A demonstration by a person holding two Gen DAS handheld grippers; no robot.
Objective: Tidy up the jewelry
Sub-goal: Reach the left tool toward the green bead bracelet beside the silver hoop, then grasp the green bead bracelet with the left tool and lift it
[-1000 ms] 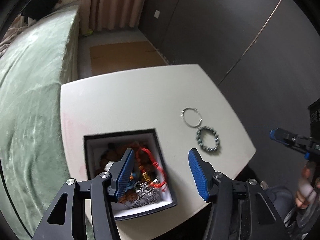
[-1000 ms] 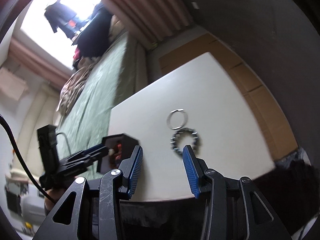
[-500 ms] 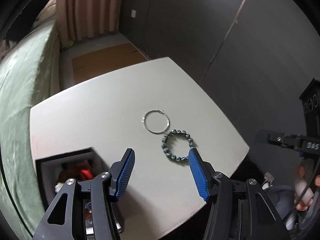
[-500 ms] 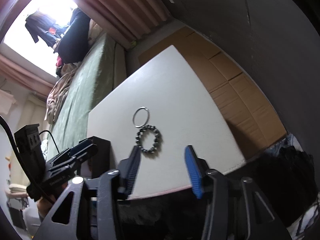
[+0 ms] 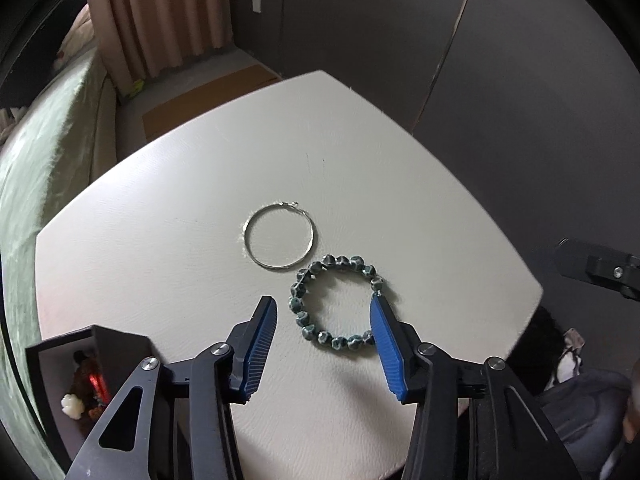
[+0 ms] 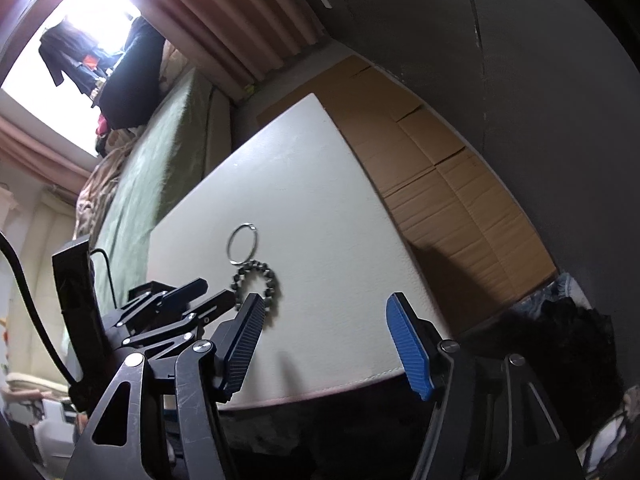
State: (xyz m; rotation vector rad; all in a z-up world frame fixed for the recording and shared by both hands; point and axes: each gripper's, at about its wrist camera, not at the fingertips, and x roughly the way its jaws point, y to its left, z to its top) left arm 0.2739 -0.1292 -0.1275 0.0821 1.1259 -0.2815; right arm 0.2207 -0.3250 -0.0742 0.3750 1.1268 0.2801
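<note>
My left hand-held gripper (image 5: 322,314) is spread wide above the near part of the white surface (image 5: 160,248), and nothing sits between its blue pads (image 5: 258,344). In the left wrist view the dark green beaded bracelet (image 5: 335,302) lies flat on the surface in line with the gap between the pads, its right edge next to the right pad; whether the pad touches the beads cannot be told. The thin silver hoop (image 5: 279,237) lies flat just beyond the bracelet, on its far left side, the two nearly touching. The open black jewelry box (image 5: 80,372) sits at the near left corner of the surface, with red and white pieces showing inside. My right hand-held gripper (image 6: 324,314) is likewise spread and holds nothing; it is near the front edge of the surface (image 6: 320,208), well to the right of the bracelet (image 6: 256,282) and hoop (image 6: 242,242). A green bed (image 6: 160,168) runs along the left side of the surface.
</note>
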